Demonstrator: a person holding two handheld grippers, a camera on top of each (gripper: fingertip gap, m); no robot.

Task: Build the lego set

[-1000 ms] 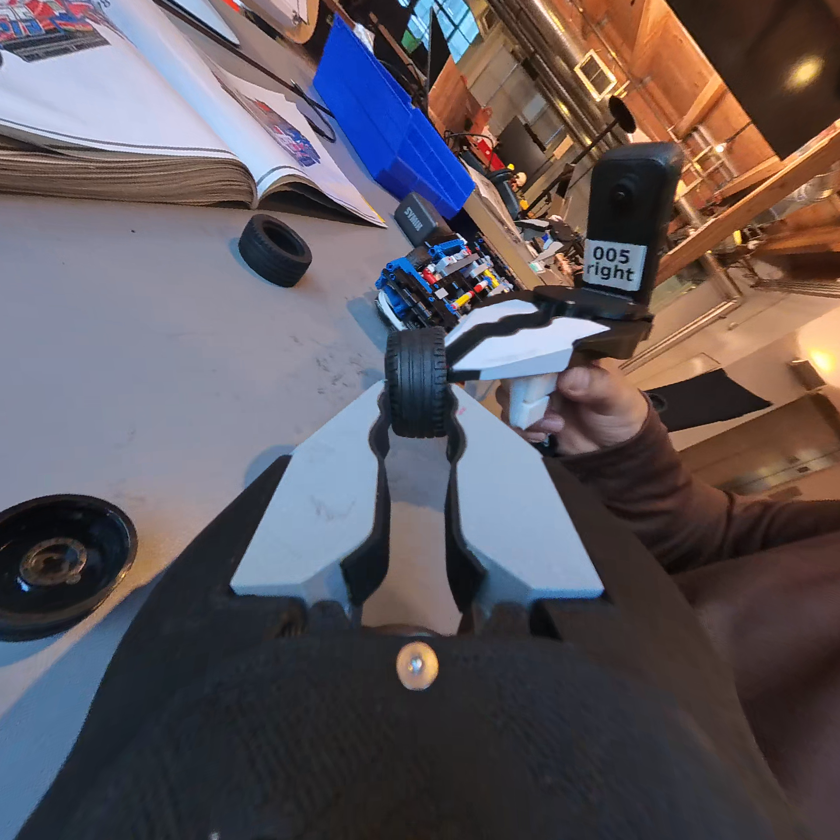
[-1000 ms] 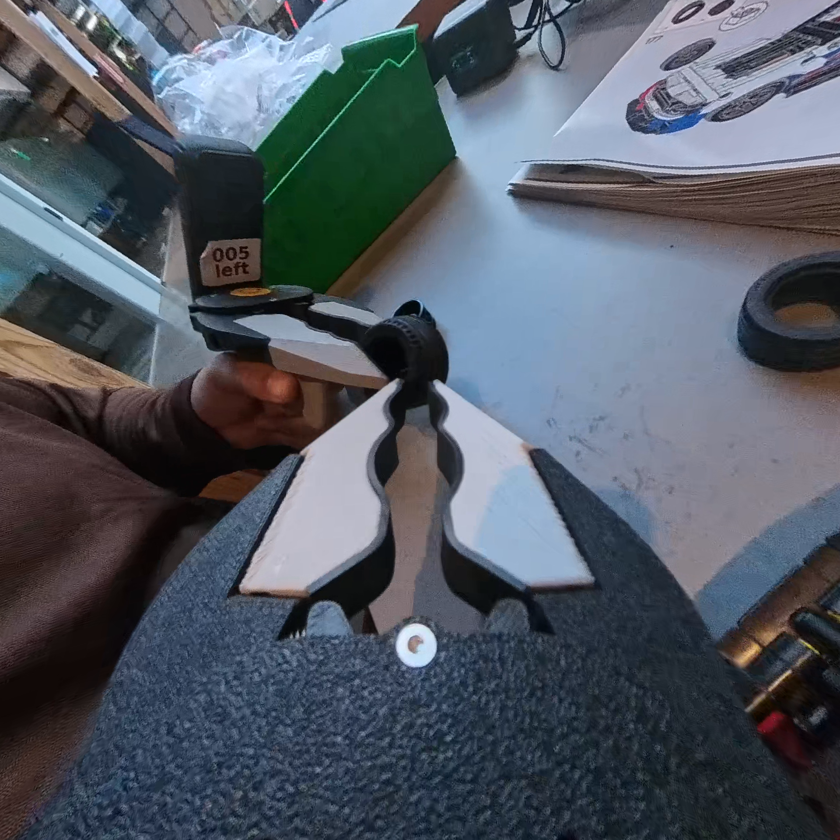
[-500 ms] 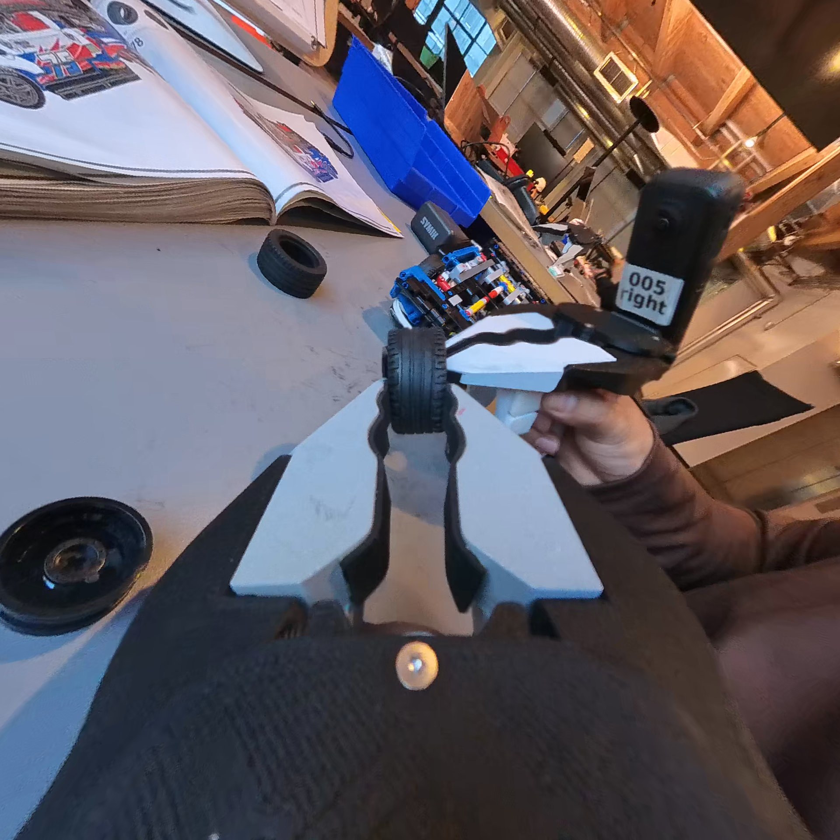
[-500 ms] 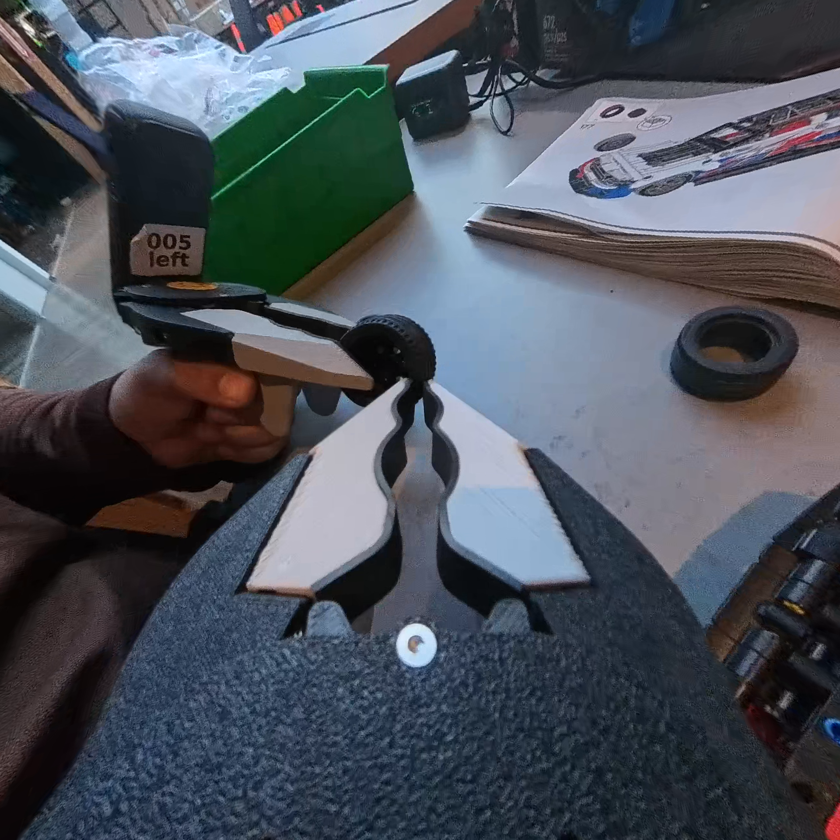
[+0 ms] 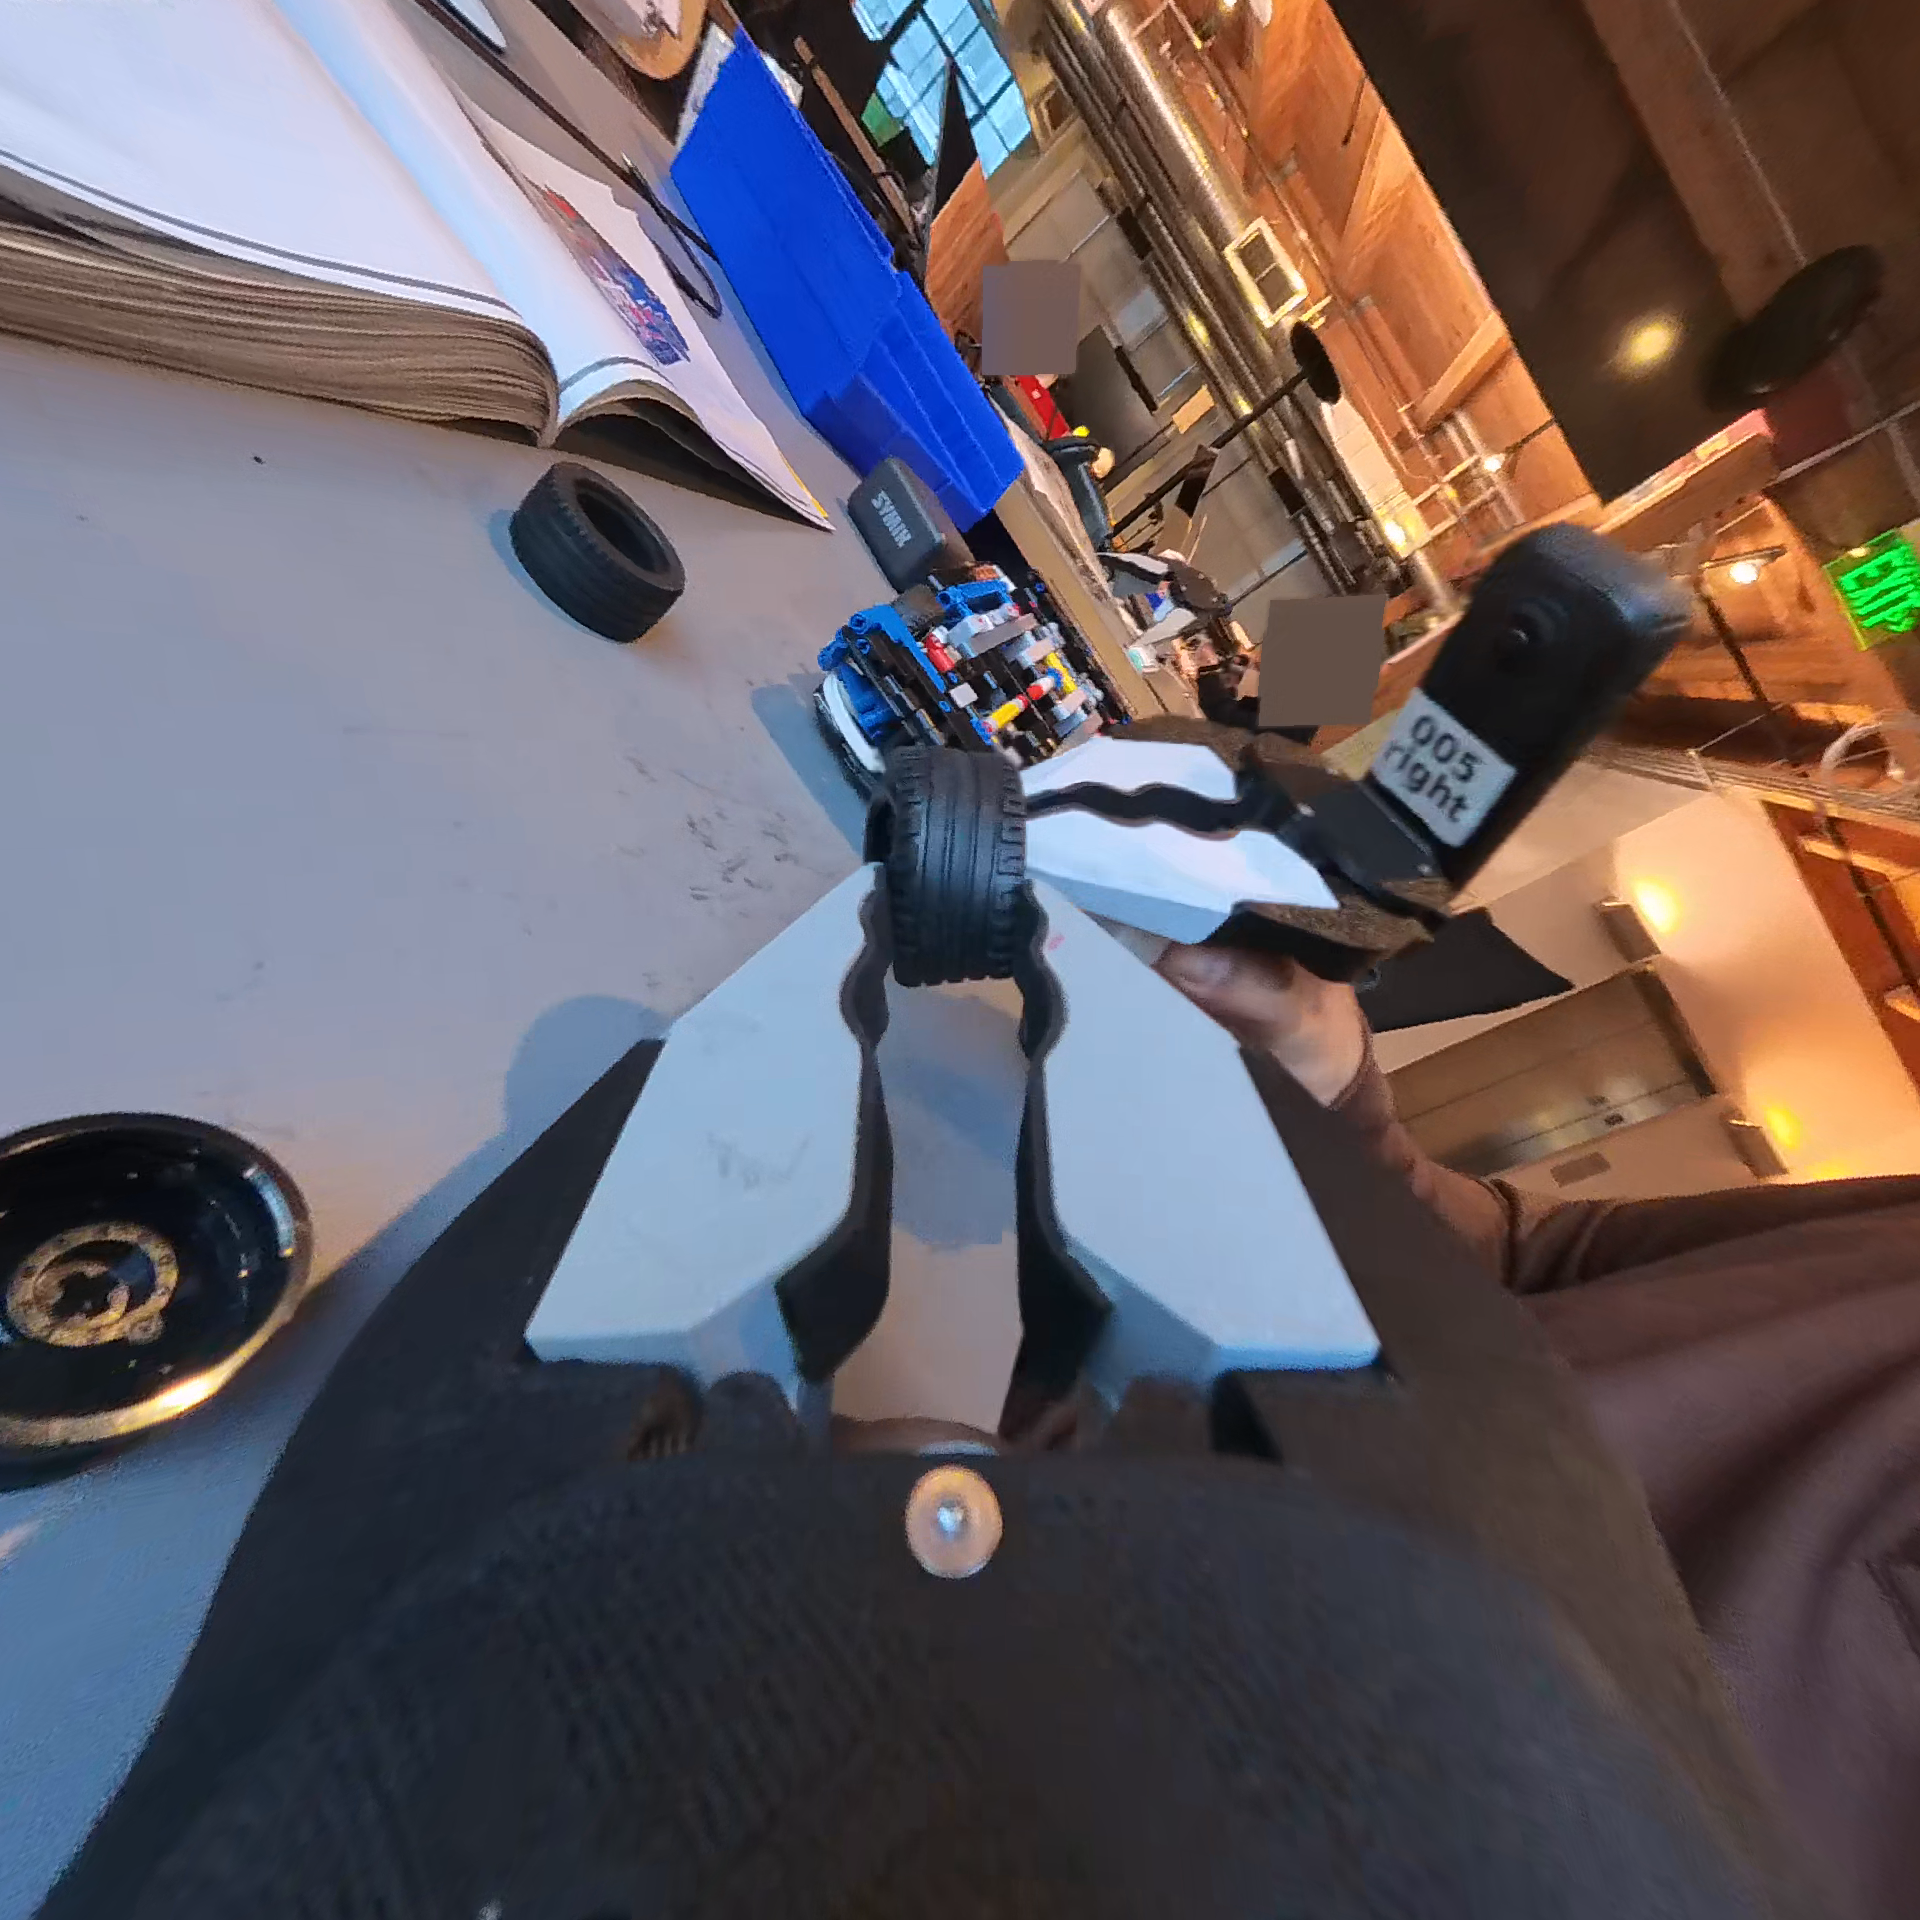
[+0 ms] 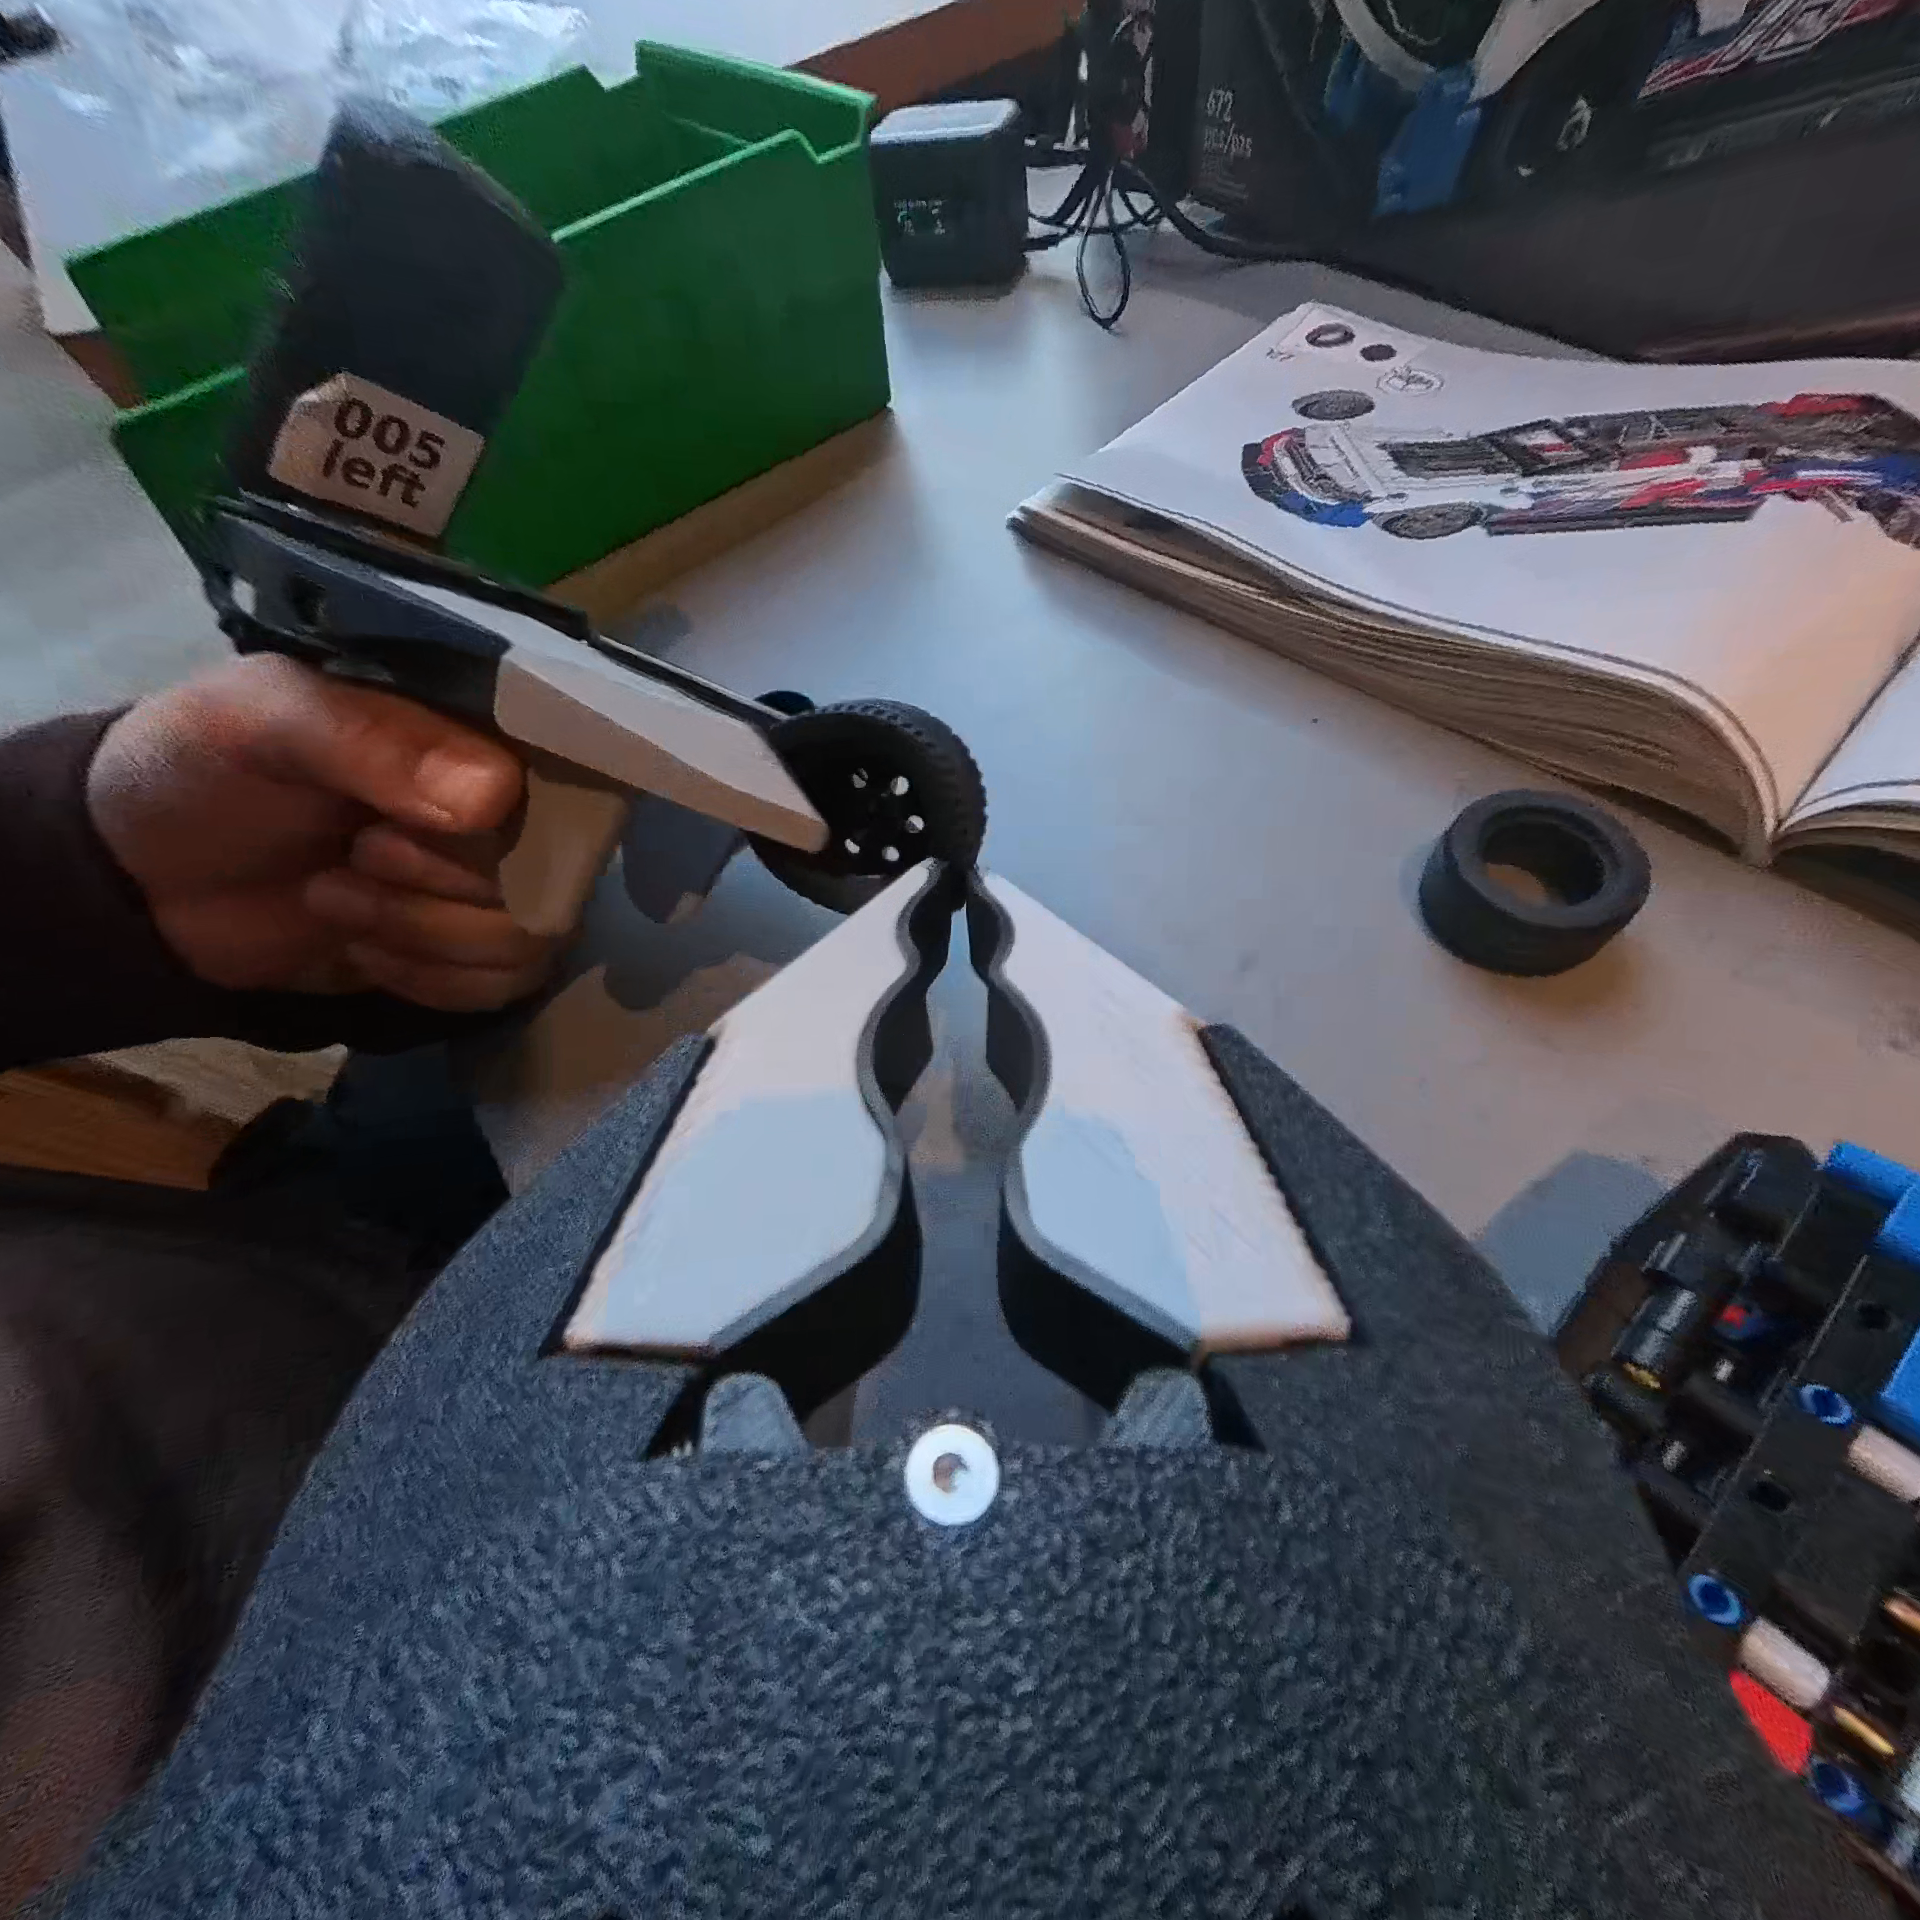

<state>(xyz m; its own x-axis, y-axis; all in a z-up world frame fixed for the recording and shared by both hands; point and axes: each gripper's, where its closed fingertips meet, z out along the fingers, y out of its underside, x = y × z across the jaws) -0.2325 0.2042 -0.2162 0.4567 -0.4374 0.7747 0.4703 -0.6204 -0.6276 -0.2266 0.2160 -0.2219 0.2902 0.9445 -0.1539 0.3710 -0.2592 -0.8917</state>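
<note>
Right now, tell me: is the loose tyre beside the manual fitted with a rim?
No: the loose tyre lies flat on the table with an empty centre.

1. The left wrist view looks forward along its own fingers, low and tilted over the grey bench [image 5: 312,779], toward the open instruction book [image 5: 312,260] and blue bin [image 5: 831,312] at the far edge.
2. The right wrist view looks from above and across the bench [image 6: 1195,727], toward the green bin [image 6: 675,343] at the far left corner.
3. Both sit very close to the wheel [image 5: 956,883] [image 6: 883,800].
4. Shared: wheel, book [image 6: 1455,582], loose tyre [image 5: 597,566] [image 6: 1532,894], each other's gripper.
</note>
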